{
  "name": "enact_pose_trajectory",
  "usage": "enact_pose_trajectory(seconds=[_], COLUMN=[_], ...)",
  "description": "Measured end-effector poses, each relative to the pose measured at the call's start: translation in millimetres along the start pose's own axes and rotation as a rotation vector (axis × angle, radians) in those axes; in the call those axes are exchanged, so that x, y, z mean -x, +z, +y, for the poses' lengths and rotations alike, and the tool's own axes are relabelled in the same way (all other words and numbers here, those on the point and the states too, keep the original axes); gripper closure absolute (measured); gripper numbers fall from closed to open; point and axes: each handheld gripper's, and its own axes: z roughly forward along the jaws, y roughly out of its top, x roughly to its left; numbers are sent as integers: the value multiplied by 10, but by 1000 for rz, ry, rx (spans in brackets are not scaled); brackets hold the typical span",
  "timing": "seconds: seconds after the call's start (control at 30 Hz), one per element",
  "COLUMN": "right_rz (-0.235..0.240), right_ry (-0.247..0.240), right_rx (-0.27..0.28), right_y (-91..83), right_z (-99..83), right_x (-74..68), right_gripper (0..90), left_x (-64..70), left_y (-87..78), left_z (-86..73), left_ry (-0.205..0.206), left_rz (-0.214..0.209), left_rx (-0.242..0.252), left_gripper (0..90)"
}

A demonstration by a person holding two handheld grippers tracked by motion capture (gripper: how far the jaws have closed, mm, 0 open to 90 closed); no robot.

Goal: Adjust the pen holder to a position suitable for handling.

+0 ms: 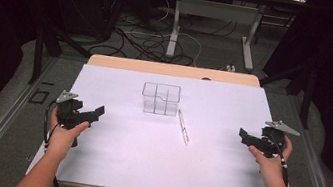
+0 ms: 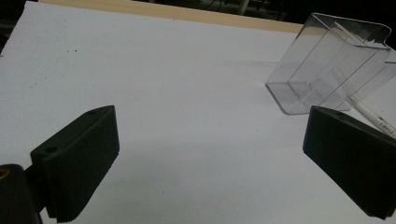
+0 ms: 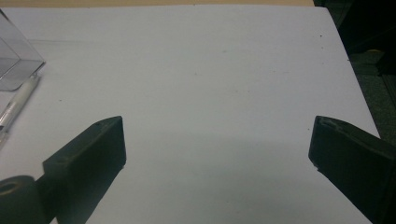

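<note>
Pen [image 1: 183,126] flat on table [image 1: 107,165], just right of clear organizer [image 1: 160,98]. Left tool [image 1: 93,112], right tool [image 1: 245,135]: jaws wide apart, empty, well clear. Advise right tool approach; straddle barrel mid-length, jaws crosswise, close squarely.

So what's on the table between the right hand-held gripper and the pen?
Nothing. In the high view, only bare white table lies between the right hand-held gripper and the pen. The clear box stands behind the pen, off that stretch.
</note>
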Motion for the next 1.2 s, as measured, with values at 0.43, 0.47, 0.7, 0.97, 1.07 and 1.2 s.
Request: enact_pose_trajectory(seconds=[0.43,0.47,0.7,0.97,1.07,1.2], right_rz=[5,5,-19,-15,-11,-11], right_ry=[-24,-24,-27,-5,-2,5], right_rx=[-11,-11,-24,-18,-20,-19], right_y=[40,40,43,28,27,37], right_z=[7,7,-8,-11,-12,-15], right_x=[-155,-155,-138,-120,-127,-134], right_gripper=[88,88,145,149,149,150], left_x=[102,118,313,533,617,725], left_y=[-90,-88,-12,157,239,386], left_z=[142,165,464,758,846,983], left_ry=[-81,-83,-44,13,4,-5], left_rz=[-51,-57,-65,-95,-79,-83], left_rx=[25,30,3,-12,-41,-109], left_gripper=[133,133,267,316,348,424])
